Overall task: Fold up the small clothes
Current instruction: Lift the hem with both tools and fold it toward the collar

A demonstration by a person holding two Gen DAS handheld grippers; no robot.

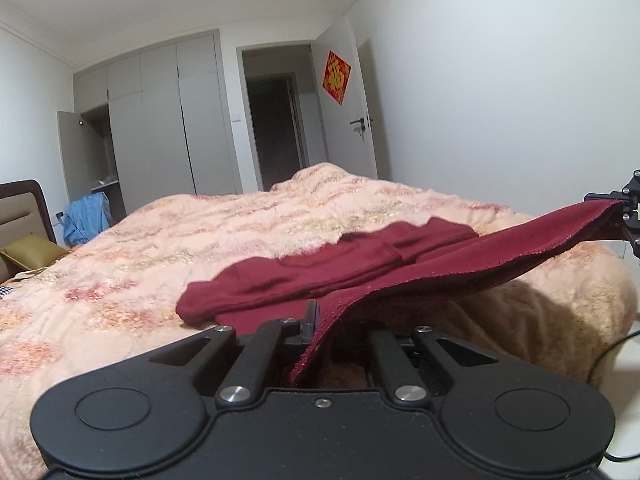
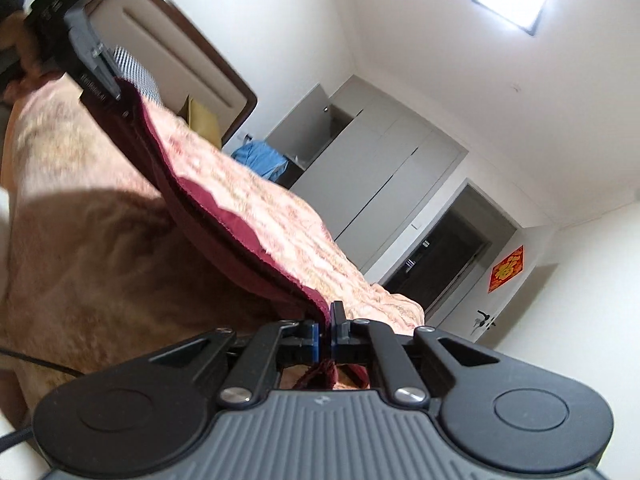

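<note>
Both grippers are holding the dark red garment [image 1: 360,276] along one hem, lifting that edge clear of the bed [image 1: 168,248] while the rest of the cloth is lying flat on the peach patterned blanket.

Left gripper [image 1: 320,320]: jaws are pressing together on the near corner of the hem. The cloth is draping over the right finger, so only the left finger's blue-padded tip is showing in the left wrist view. A short flap is hanging down behind the fingers.

Right gripper [image 2: 331,320]: blue pads are closing tight on the other end of the same hem, with a little red fabric bunching below the jaws. In the left wrist view this gripper is appearing at the far right edge [image 1: 628,208], the cloth corner pinched in it.

The lifted hem is running taut between the two grippers, raw fuzzy edge facing the viewer. Under it, the blanket's side is falling in shadow. The garment's far part, with a sleeve-like fold, is resting toward the foot end of the bed, near the mattress edge.

In the right wrist view the left gripper [image 2: 114,84] is showing at upper left, clamped on the hem, a hand [image 2: 16,36] behind it.

Surroundings: grey wardrobe [image 1: 160,120] with one door ajar, open doorway [image 1: 276,120], red ornament [image 1: 336,77] on the room door, blue cloth [image 1: 86,216] beside the headboard [image 1: 24,216], yellow pillow [image 1: 32,252] at the bed's head.
</note>
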